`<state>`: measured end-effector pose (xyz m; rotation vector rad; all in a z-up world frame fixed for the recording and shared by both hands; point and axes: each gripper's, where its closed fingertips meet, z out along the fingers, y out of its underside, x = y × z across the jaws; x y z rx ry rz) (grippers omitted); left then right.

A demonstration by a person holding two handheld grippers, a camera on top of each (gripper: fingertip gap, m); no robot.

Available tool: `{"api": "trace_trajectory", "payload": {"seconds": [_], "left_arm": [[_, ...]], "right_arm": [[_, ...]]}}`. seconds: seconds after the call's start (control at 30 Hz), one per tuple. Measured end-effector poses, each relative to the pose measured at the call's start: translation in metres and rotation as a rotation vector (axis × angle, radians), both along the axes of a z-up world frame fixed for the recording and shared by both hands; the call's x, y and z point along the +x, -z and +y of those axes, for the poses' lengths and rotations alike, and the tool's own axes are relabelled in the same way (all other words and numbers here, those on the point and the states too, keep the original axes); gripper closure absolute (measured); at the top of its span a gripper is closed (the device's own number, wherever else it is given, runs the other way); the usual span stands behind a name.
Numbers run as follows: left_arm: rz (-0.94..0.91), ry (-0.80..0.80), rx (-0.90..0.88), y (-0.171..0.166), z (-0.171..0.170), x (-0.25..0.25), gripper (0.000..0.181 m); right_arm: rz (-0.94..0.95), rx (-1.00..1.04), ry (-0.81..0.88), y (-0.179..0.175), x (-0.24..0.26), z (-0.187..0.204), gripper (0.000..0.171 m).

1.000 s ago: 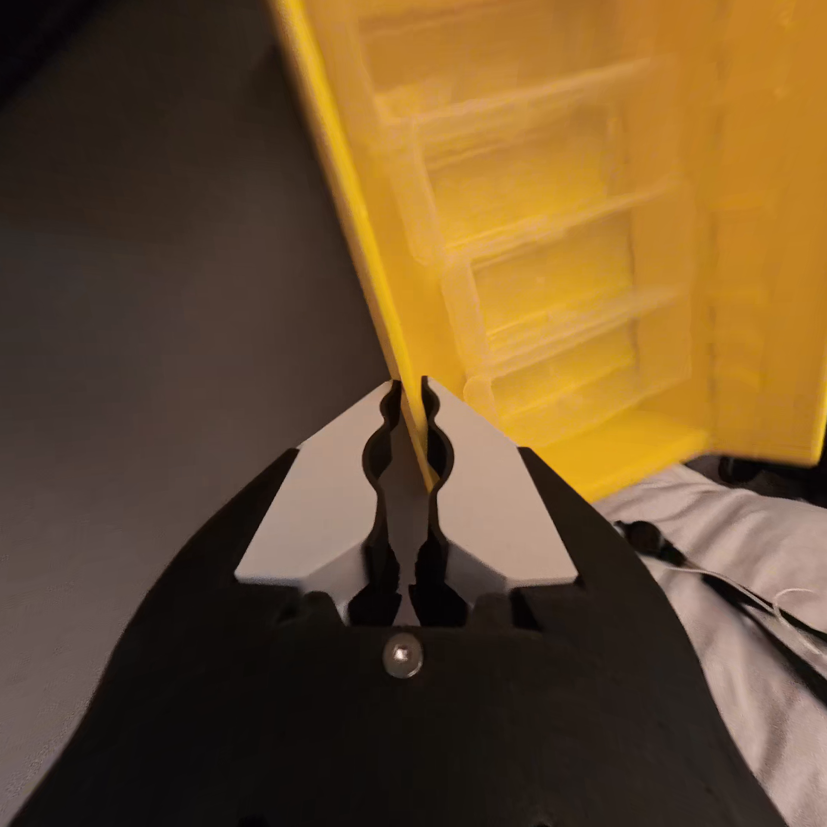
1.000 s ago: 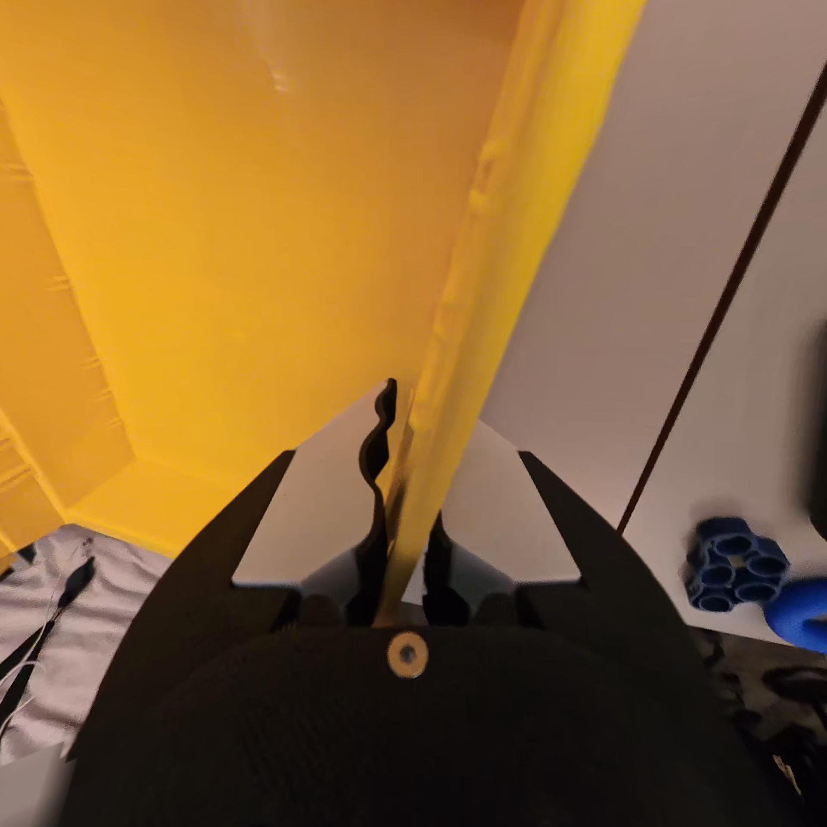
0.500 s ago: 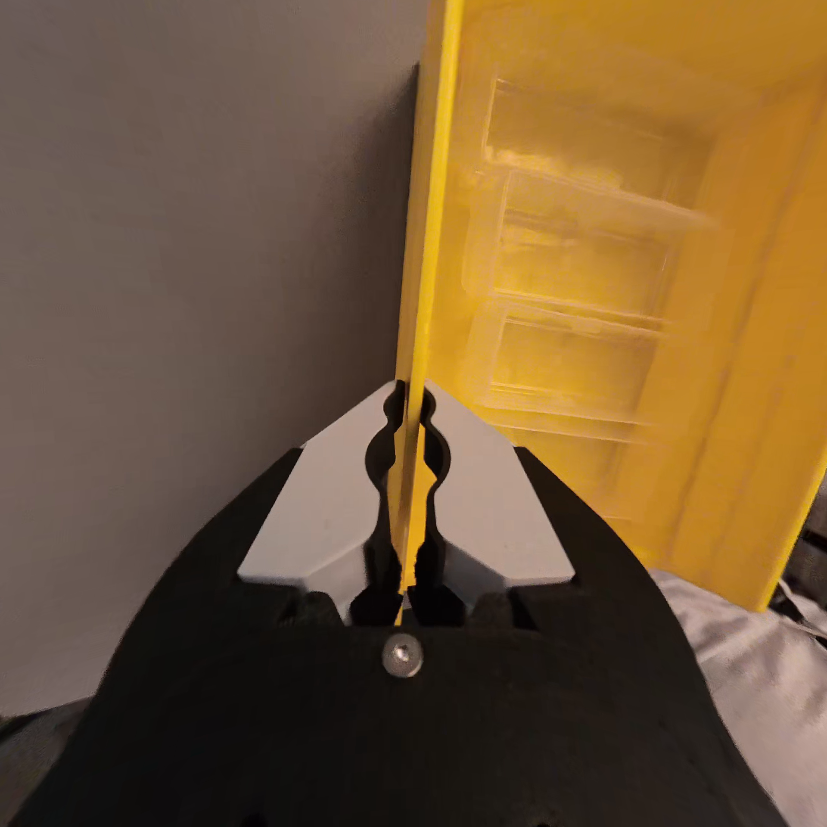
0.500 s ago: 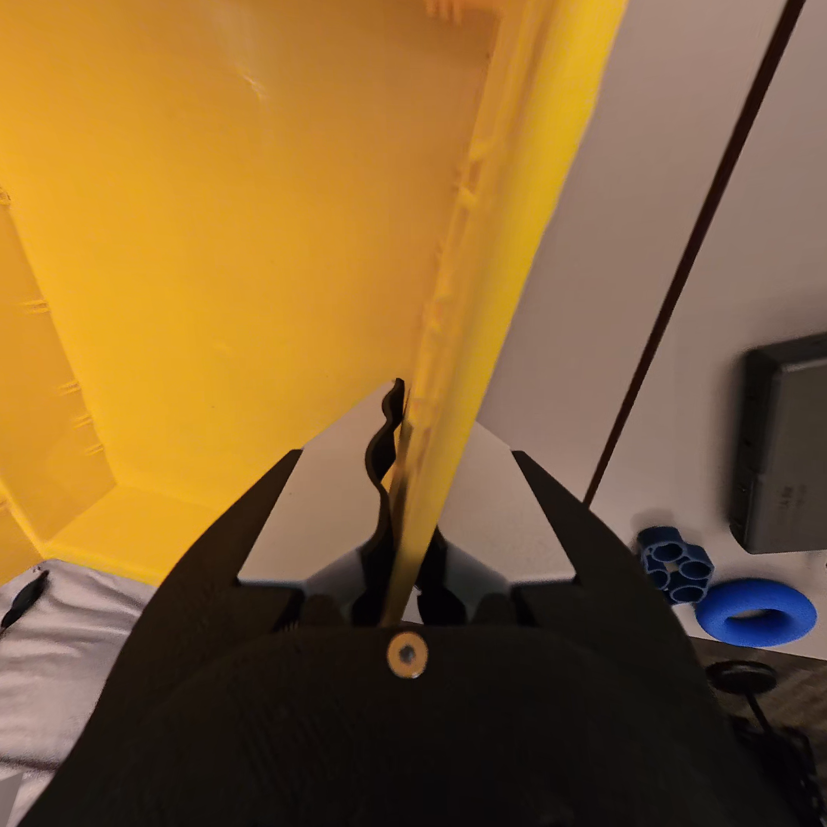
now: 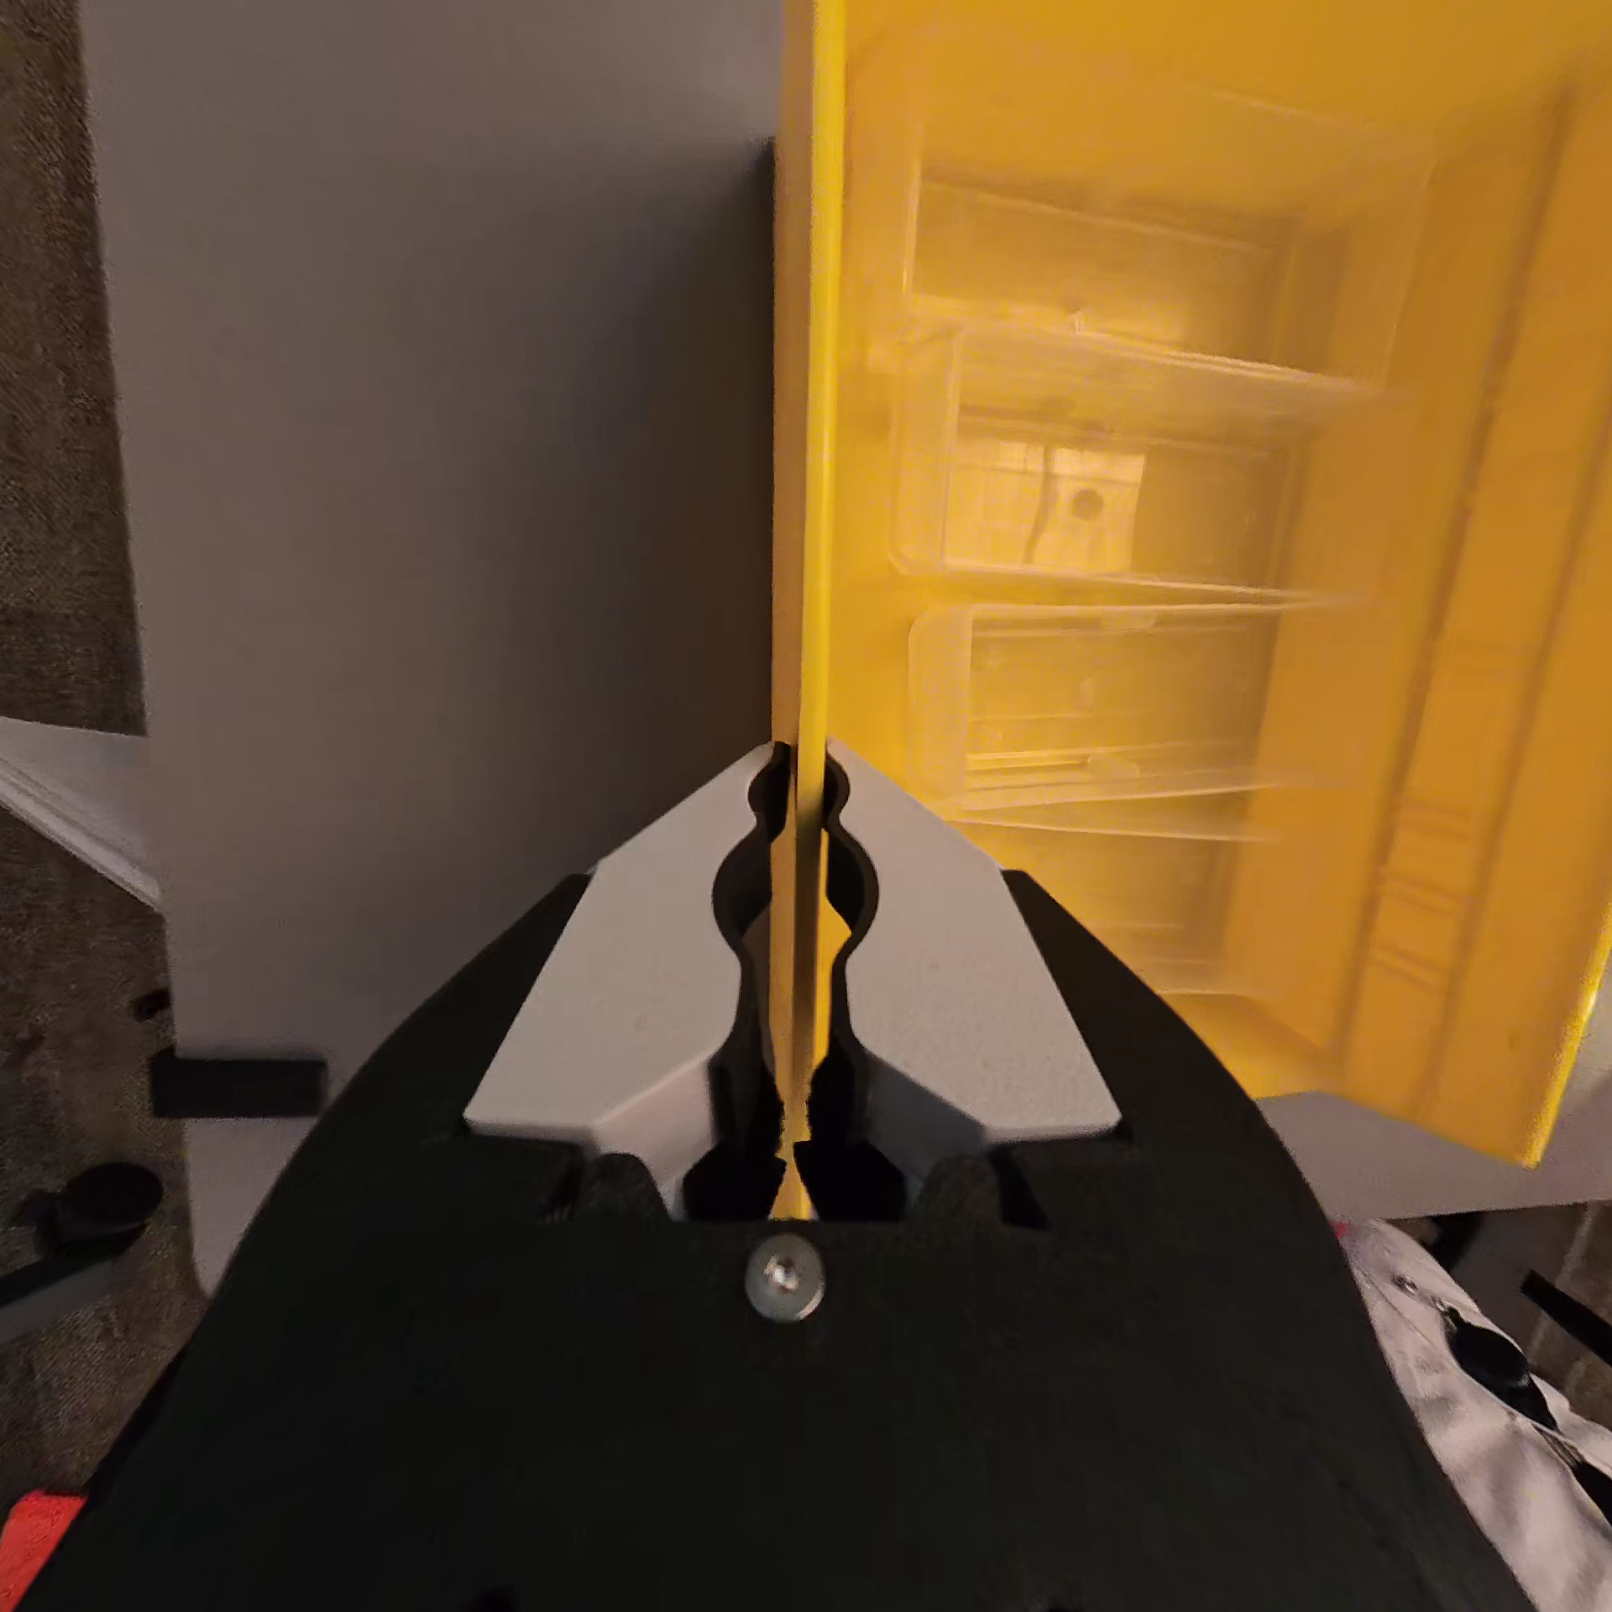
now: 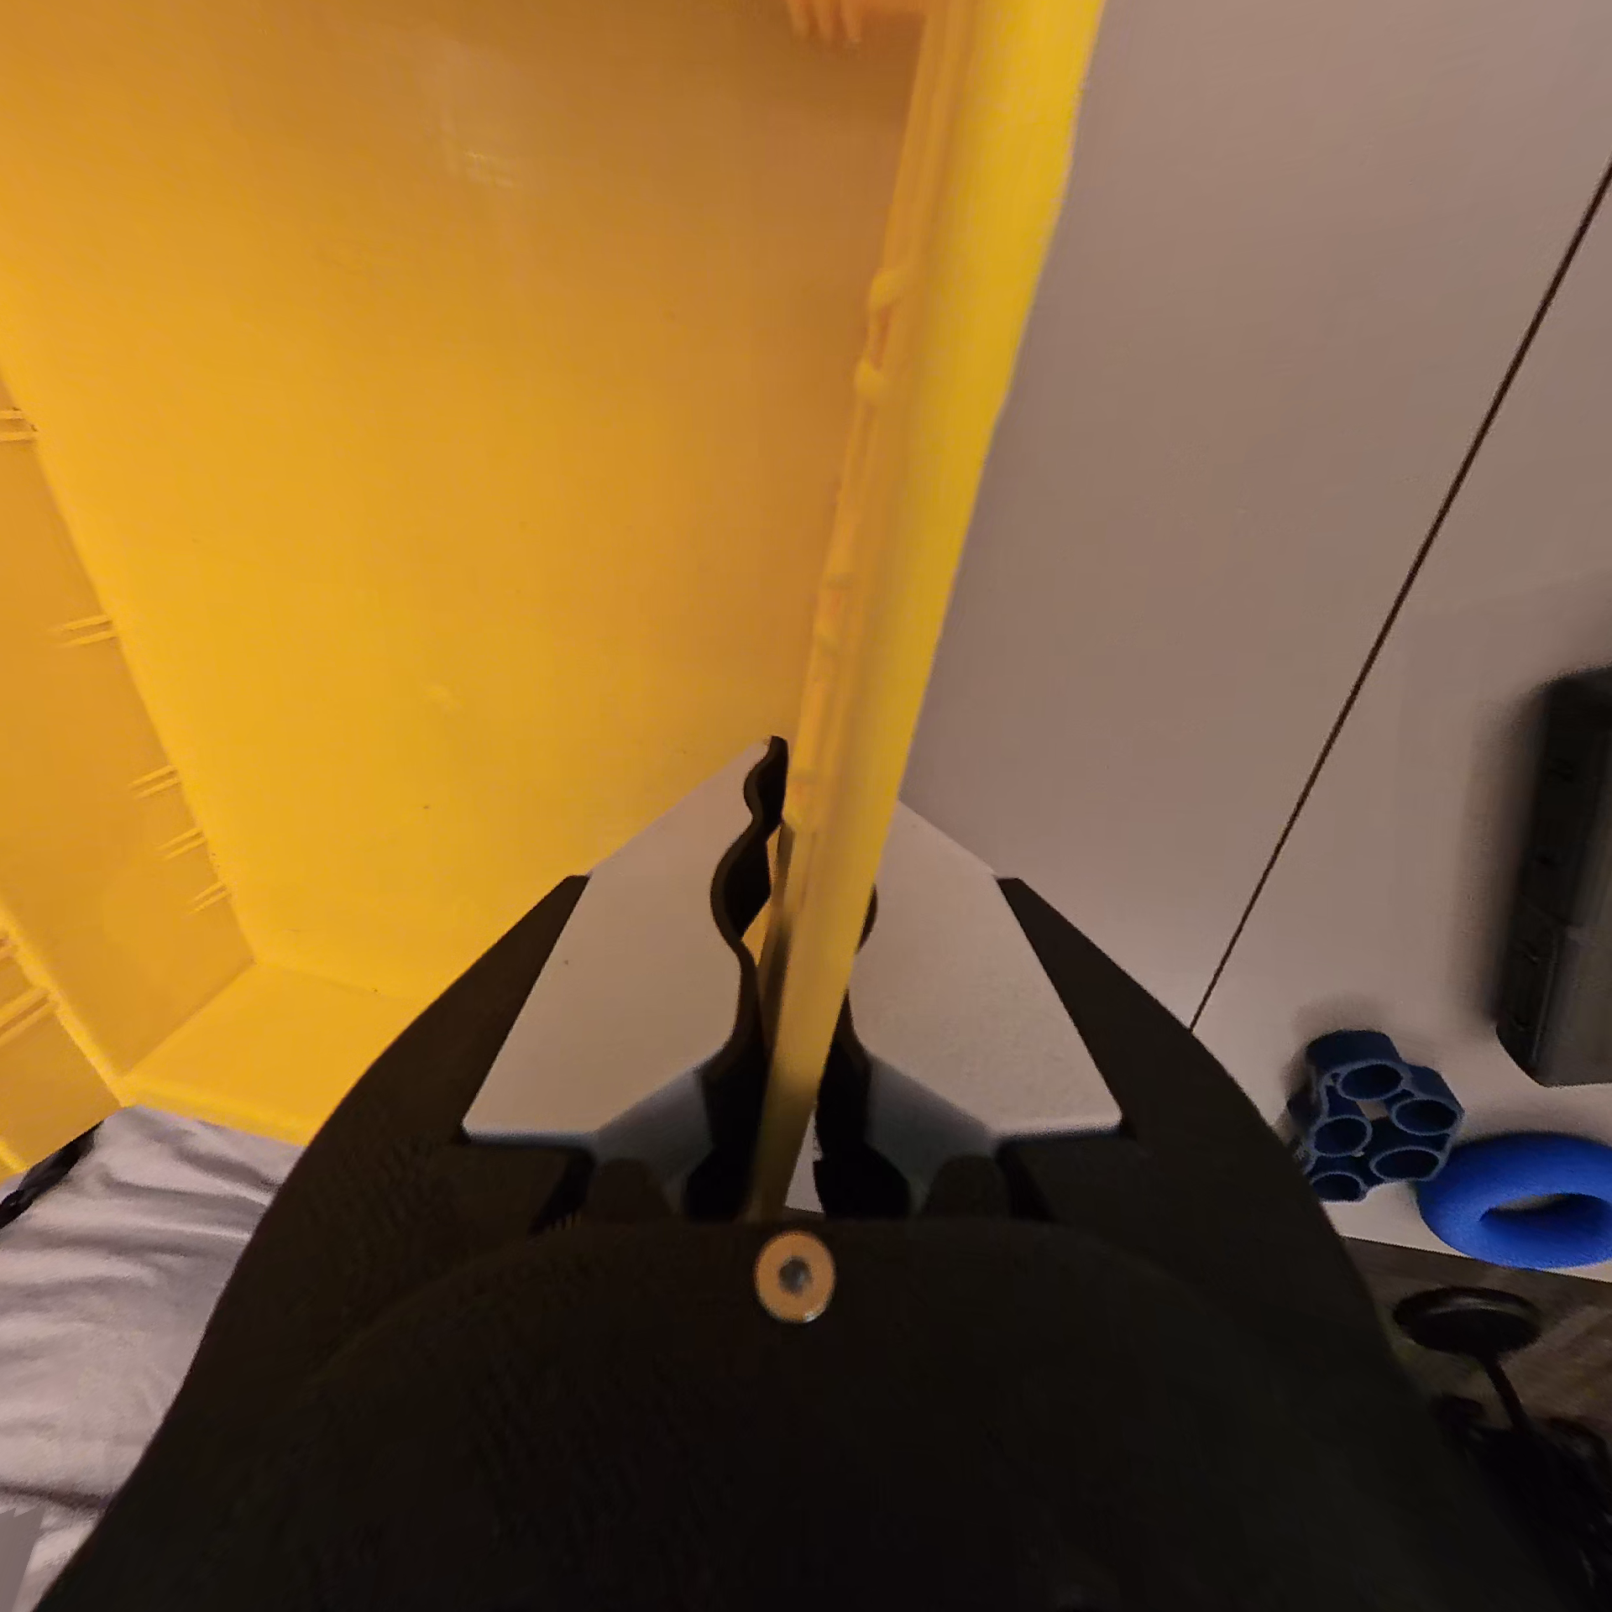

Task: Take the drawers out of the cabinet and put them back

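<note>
The left gripper (image 5: 807, 768) pinches the thin front edge of the yellow cabinet's (image 5: 1439, 611) side wall, which runs toward twelve o'clock. At one to two o'clock, clear drawers (image 5: 1090, 698) sit stacked inside the cabinet. The right gripper (image 6: 820, 785) clamps the cabinet's (image 6: 436, 436) opposite wall edge; its yellow interior fills ten to twelve o'clock. At three to four o'clock, on the white surface (image 6: 1178, 523), lie a blue holed block (image 6: 1369, 1116), a blue ring (image 6: 1518, 1208) and a dark box (image 6: 1561, 872).

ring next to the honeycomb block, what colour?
Blue. The foam ring matches the block beside it; right wrist view shows it best.
</note>
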<state>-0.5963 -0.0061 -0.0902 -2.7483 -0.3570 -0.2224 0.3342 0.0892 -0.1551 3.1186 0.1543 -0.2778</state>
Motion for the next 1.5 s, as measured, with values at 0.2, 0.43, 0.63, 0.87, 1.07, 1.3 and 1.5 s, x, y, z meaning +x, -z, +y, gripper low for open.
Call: {"api": "trace_trajectory", "payload": {"seconds": [0.2,0.43,0.63,0.87,1.07,1.3,1.5], "left_arm": [[0.015,-0.022,-0.008,0.000,0.018,-0.019,0.178],[-0.092,-0.092,0.063,-0.001,0.032,-0.027,0.174],[-0.080,-0.106,0.075,-0.001,0.033,-0.035,0.174],[-0.075,-0.132,0.107,-0.001,0.035,-0.042,0.174],[-0.085,-0.142,0.132,-0.002,0.036,-0.042,0.173],[-0.121,-0.160,0.186,-0.002,0.037,-0.042,0.171],[-0.092,-0.130,0.238,-0.005,0.038,-0.041,0.171]], "right_arm": [[-0.002,-0.009,0.042,0.000,0.004,0.007,0.169],[-0.011,-0.011,0.052,0.000,0.008,0.016,0.169],[-0.013,-0.007,0.019,0.000,0.014,0.024,0.169],[-0.042,0.035,-0.047,-0.001,0.019,0.032,0.167],[-0.143,0.083,-0.154,-0.001,0.028,0.041,0.155],[-0.192,0.094,-0.216,-0.002,0.034,0.052,0.147],[-0.287,0.164,-0.275,-0.020,0.042,0.057,0.131]]}}
